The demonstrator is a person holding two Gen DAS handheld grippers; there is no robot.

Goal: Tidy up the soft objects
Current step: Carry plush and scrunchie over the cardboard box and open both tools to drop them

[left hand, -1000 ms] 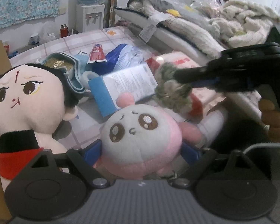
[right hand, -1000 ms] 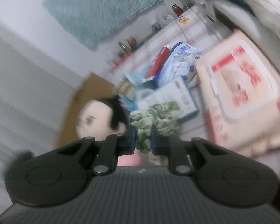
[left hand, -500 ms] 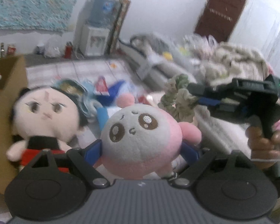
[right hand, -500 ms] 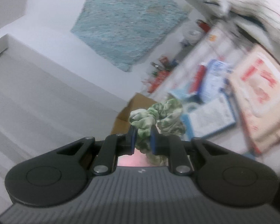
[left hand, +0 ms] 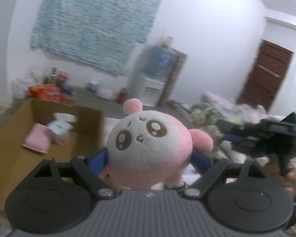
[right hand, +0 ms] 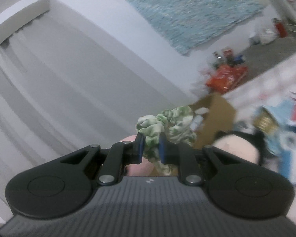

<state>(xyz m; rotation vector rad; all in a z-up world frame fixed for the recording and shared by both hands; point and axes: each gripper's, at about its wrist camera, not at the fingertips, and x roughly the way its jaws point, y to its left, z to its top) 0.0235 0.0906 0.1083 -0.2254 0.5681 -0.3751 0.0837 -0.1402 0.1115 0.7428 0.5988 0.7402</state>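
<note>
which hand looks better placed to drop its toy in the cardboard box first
Probably left. The left gripper, jaws clamped on the pink plush, faces the open cardboard box just ahead and to its left. The right gripper, holding the green scrunchie, sees the box farther off.

Water dispenser, brown door, teal wall hanging.

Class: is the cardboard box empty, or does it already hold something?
Not empty. The open-topped box holds a pink item and a white item; blur hides what they are.
</note>
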